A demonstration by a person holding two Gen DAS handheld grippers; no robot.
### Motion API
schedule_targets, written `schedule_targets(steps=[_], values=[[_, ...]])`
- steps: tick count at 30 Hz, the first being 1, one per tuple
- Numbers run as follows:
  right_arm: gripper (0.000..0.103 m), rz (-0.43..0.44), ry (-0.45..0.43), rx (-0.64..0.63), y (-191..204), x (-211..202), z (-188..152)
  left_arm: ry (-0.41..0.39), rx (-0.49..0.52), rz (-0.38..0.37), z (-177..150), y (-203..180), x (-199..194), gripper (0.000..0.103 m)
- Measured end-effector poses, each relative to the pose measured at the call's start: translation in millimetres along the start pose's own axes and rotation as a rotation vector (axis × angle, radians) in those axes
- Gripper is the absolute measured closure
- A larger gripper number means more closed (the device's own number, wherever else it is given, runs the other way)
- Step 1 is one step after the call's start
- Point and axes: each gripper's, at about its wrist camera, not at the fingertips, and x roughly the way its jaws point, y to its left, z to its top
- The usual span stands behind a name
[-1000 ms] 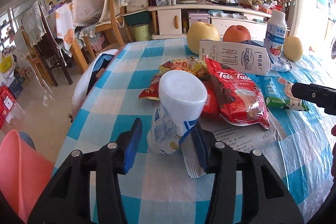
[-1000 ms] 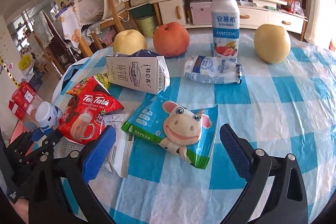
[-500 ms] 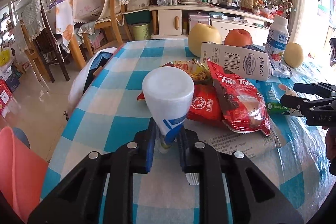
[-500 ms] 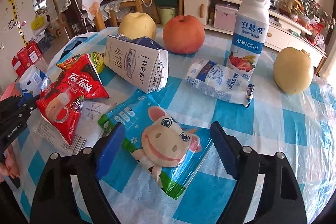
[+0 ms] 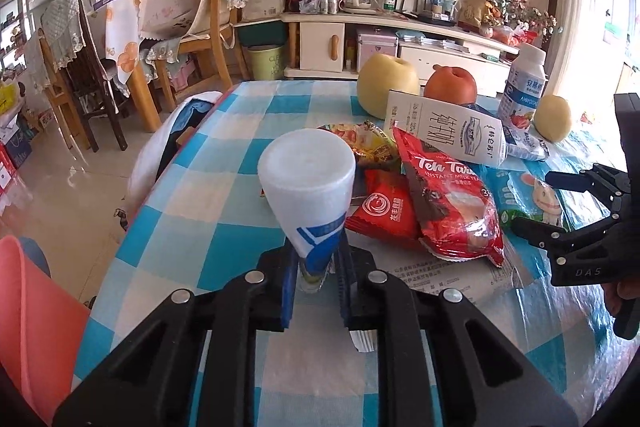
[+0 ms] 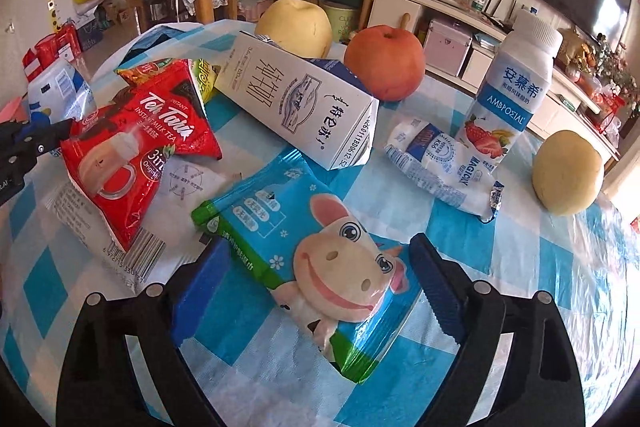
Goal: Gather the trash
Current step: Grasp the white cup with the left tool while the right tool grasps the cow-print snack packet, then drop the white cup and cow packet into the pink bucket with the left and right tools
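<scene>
A blue-and-white checked surface (image 6: 480,307) carries a cow-printed packet (image 6: 304,247) nearest, a red tea sachet (image 6: 128,163) left, a lying milk carton (image 6: 308,107) behind, and far off two pears (image 6: 294,27), an apple (image 6: 384,63) and an upright yoghurt bottle (image 6: 508,87).

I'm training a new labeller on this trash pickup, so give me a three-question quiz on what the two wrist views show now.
1. True or false: the left gripper is shut on the small white plastic bottle.
2. Which packet lies between the right gripper fingers? A) red Teh Tarik sachet B) blue cartoon-cow packet C) white milk carton
3. The tall yogurt bottle: upright or lying down?

Key: 1 true; 2 B; 3 upright.
</scene>
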Motion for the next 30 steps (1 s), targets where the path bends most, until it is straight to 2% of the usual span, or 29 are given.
schedule_targets(steps=[4, 13, 20, 30], values=[[0.021, -0.007, 0.009, -0.009, 2.1, 3.1, 1.4, -0.003, -0.008, -0.004, 0.2, 1.0, -1.5, 0.085], [0.047, -0.005, 0.013, -0.04, 6.7, 3.8, -1.3, -0.002, -0.034, -0.02, 0.2, 4.6, -2.6, 0.085], [0.063, -0.046, 0.013, -0.036, 11.8, -2.4, -4.2, -0.019, -0.042, -0.03, 0.5, 7.1, -8.1, 0.085], [0.069, -0.076, -0.003, 0.004, 19.9, -21.0, -14.6, -0.029, -0.045, -0.05, -2.2, 8.7, -15.6, 0.089]])
